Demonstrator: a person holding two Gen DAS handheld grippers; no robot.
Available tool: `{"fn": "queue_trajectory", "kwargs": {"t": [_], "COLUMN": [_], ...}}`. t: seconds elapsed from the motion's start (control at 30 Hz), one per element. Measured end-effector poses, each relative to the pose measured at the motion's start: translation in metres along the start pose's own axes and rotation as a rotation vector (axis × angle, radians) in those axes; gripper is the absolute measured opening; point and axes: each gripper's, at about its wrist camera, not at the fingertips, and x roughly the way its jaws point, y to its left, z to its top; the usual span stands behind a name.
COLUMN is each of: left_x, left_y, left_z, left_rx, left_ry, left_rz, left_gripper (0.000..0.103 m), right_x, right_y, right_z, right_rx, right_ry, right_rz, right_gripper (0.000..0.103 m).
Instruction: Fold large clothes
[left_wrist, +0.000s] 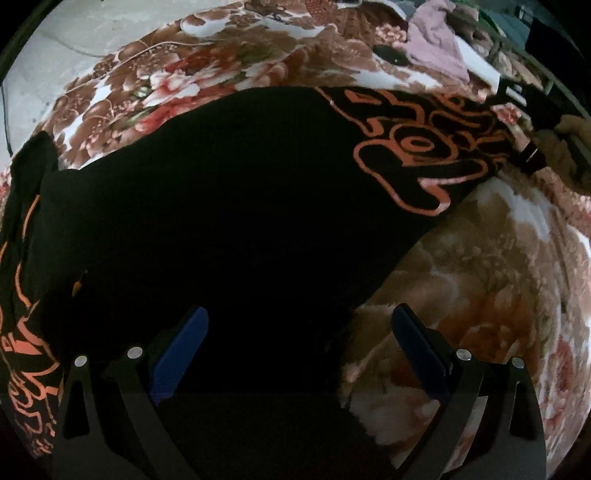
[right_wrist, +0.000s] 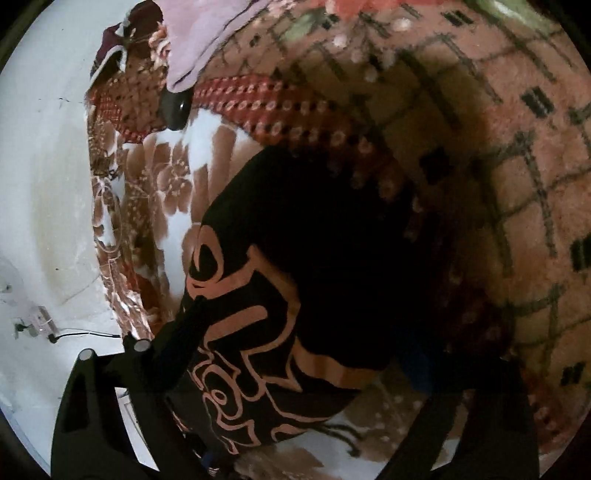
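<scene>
A black garment (left_wrist: 229, 192) with an orange outlined print (left_wrist: 417, 147) lies spread on a floral blanket (left_wrist: 480, 280). My left gripper (left_wrist: 299, 339) hovers over the garment's near edge, jaws wide and open, with black cloth below and its blue pads (left_wrist: 181, 350) apart from each other. At the garment's far right end, my right gripper (left_wrist: 532, 122) is held by a hand (left_wrist: 569, 144). In the right wrist view the printed end of the garment (right_wrist: 258, 332) lies between the right gripper's (right_wrist: 306, 354) spread fingers (right_wrist: 177, 343); the jaws stand wide and are not pinched on it.
A lilac garment (left_wrist: 436, 44) (right_wrist: 207, 37) and a dark round object (right_wrist: 177, 107) lie on the blanket beyond the black garment. A second, grid-patterned pink blanket (right_wrist: 517, 147) covers the right. A pale floor (right_wrist: 44, 192) with a cable (right_wrist: 85, 334) lies past the bed's edge.
</scene>
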Motion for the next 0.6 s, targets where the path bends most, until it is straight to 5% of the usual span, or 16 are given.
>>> {"fn": "queue_trajectory", "kwargs": {"t": [0.07,0.2,0.33,0.43,0.6], "left_x": [0.001,0.012,0.023,0.03,0.03], "left_y": [-0.002,-0.006,-0.005,-0.015,-0.021], "left_z": [0.001,-0.005,-0.012,-0.014,-0.017], "left_rx": [0.023,0.062,0.067,0.105,0.094], "left_ry": [-0.013,-0.015,-0.03,-0.036,-0.071], "left_rz": [-0.009,-0.031,-0.04,0.021,0.068], "left_gripper": [0.098,0.098,0.098,0.099,0.099], "right_x": [-0.004,-0.014,-0.038,-0.06,-0.074], "right_y": [-0.001,-0.011,0.027,0.086,0.234], "right_z": [-0.002,-0.004,-0.017,-0.035,-0.11], "right_rx": [-0.024,-0.047,-0.203,-0.356,-0.608], "right_ry": [0.004,0.024,-0.033,-0.112,-0.138], "right_rz": [-0.093,-0.083,-0.161,-0.198,-0.071], "right_gripper": [0.039,0.017,0.014,0.014,0.014]}}
